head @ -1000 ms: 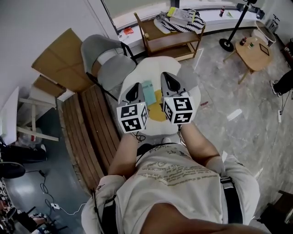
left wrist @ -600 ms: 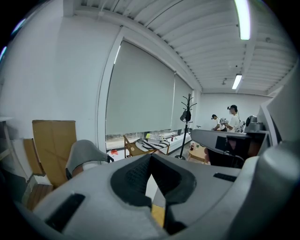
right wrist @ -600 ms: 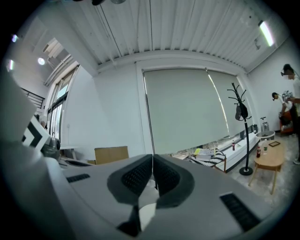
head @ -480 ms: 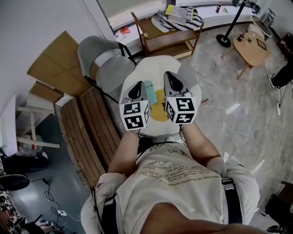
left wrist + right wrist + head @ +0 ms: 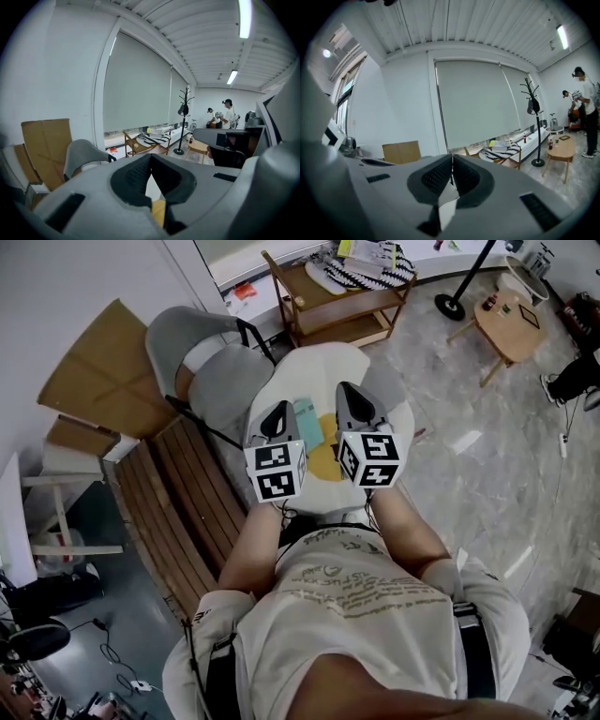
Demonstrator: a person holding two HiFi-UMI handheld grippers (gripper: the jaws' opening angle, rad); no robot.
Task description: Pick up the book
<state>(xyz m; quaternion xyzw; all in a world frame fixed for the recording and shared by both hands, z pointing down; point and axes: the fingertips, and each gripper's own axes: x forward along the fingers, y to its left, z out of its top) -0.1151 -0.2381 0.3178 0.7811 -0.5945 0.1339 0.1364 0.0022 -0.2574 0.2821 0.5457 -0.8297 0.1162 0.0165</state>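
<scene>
Looking down through the head view, one round white counter [image 5: 319, 371] stands in front of the person. One teal book [image 5: 306, 416] lies flat on it. Touching or just beside the book is one yellow thing [image 5: 325, 461] that I cannot identify. The left claw [image 5: 280, 411] and the right claw [image 5: 347, 390] hang above the counter with the book showing between them. That placing probably lets either one come at the book from its own side. Around the counter are one grey chair [image 5: 202, 362], one slatted bench [image 5: 178, 493], one wooden rack [image 5: 342, 310] carrying striped cloth, and one small wooden table [image 5: 506, 320].

The left gripper view shows that claw's two pads pressed together at the tips with nothing between them. Under them a sliver of the yellow thing and some white counter show through. The claw aims out across the room rather than down, so the book does not appear here. Beyond it are one coat stand [image 5: 182, 122] and two people [image 5: 225, 112] at the far wall.

The right gripper view shows its pads also closed on each other and empty. The white patch below them is likely the counter. Again there is no book, only the rack, the coat stand, the small table and the same two people. By my judgement, a claw must spread and tip downward before it can take the book.
</scene>
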